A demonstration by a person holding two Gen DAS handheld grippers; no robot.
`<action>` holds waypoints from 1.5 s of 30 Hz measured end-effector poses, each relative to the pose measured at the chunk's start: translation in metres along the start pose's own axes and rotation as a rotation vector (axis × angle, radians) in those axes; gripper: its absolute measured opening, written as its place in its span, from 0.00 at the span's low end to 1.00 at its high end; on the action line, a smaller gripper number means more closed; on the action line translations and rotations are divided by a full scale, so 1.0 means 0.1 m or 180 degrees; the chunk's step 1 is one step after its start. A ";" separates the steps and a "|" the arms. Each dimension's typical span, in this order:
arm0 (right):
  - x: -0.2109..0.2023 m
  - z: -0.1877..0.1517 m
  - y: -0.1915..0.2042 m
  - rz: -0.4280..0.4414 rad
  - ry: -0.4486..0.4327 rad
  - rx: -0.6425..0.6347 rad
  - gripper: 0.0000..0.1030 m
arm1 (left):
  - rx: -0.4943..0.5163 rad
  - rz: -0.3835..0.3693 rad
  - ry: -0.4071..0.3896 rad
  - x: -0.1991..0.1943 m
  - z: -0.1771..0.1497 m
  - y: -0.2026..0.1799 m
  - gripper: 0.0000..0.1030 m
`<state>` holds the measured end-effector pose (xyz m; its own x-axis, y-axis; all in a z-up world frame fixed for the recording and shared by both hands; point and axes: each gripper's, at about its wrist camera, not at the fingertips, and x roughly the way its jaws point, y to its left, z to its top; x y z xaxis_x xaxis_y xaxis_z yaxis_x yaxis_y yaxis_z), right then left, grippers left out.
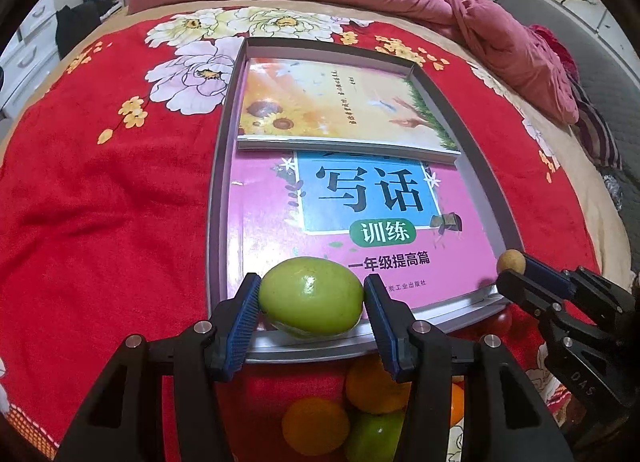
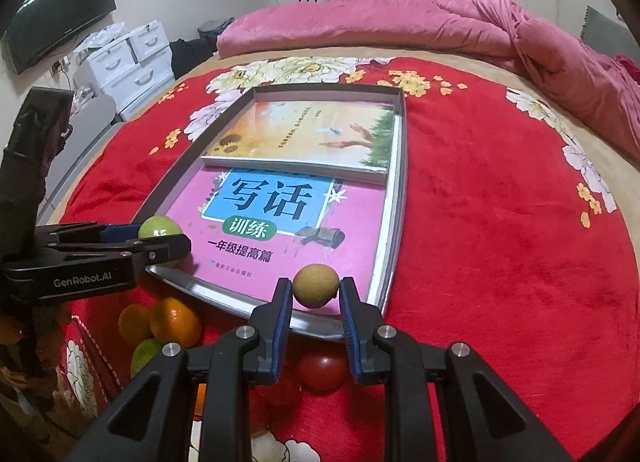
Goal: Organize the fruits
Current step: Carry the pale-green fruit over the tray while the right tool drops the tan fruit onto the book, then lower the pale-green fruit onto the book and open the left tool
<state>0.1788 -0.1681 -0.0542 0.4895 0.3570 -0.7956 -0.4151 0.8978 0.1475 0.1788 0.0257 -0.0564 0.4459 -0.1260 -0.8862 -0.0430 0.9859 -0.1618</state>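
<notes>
Left gripper (image 1: pixel 312 298) clamps a green fruit (image 1: pixel 311 296) over the near rim of the grey tray (image 1: pixel 214 190). Right gripper (image 1: pixel 505 268) pinches a small brown fruit (image 1: pixel 511 261) at the tray's near right corner.

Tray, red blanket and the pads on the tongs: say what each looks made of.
Tray: looks like thin metal or coated card; grey, smooth, with a shiny near rim. Hard to tell which.
Red blanket: plush fleece-like fabric; fuzzy nap, soft folds, printed flowers.
Pads: probably rubber or soft plastic; blue, ribbed, matte, on black plastic-looking arms.
</notes>
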 end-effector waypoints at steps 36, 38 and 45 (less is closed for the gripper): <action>0.08 0.04 0.05 -0.0038 0.0074 0.0086 0.40 | -0.0060 -0.0105 0.0022 -0.03 -0.02 0.04 0.53; 0.05 0.04 0.06 -0.0035 0.0048 0.0086 0.43 | -0.0062 -0.0110 0.0026 -0.04 -0.02 0.04 0.53; -0.04 0.04 0.08 -0.0048 -0.0027 0.0077 0.46 | -0.0034 -0.0110 -0.0077 -0.14 0.00 0.03 0.53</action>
<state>0.1766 -0.1609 -0.0476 0.5021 0.3455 -0.7928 -0.3889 0.9090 0.1498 0.1726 0.0307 -0.0446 0.4687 -0.1573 -0.8692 -0.0367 0.9797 -0.1971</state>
